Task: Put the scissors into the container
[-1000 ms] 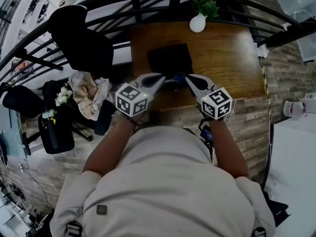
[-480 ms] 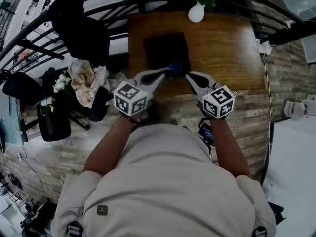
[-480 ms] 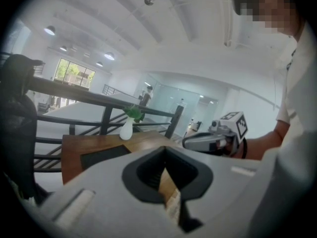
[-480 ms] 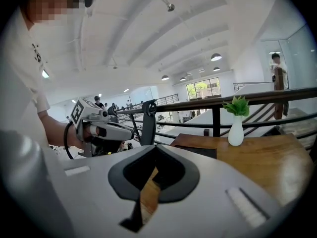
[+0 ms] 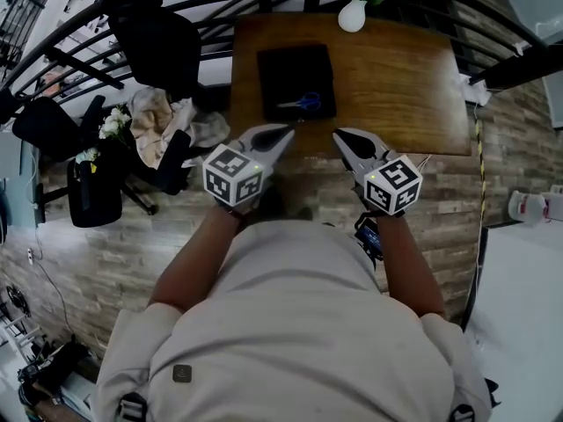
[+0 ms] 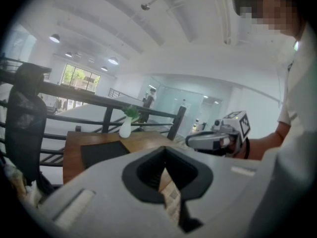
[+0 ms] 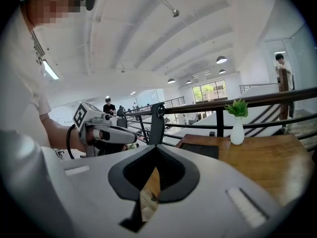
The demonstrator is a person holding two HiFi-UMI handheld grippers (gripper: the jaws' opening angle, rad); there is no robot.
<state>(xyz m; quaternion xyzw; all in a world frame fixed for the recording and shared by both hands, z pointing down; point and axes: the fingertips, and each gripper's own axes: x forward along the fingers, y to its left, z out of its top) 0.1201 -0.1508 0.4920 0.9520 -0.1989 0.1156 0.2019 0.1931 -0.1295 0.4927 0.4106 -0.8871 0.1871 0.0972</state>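
Scissors (image 5: 303, 104): on black container (image 5: 281, 64) | left hand-held gripper (image 5: 283, 133): pressed together, empty | right hand-held gripper (image 5: 340, 137): pressed together, empty

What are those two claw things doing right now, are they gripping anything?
Left gripper: closed, holding nothing.
Right gripper: closed, holding nothing.

the person wears a pale beige short-sleeved shirt (image 5: 290, 323). the left gripper (image 5: 283, 131) and right gripper (image 5: 340, 135) are light grey shells lined black inside, each bearing a white cube (image 5: 233, 176) printed with black squares.
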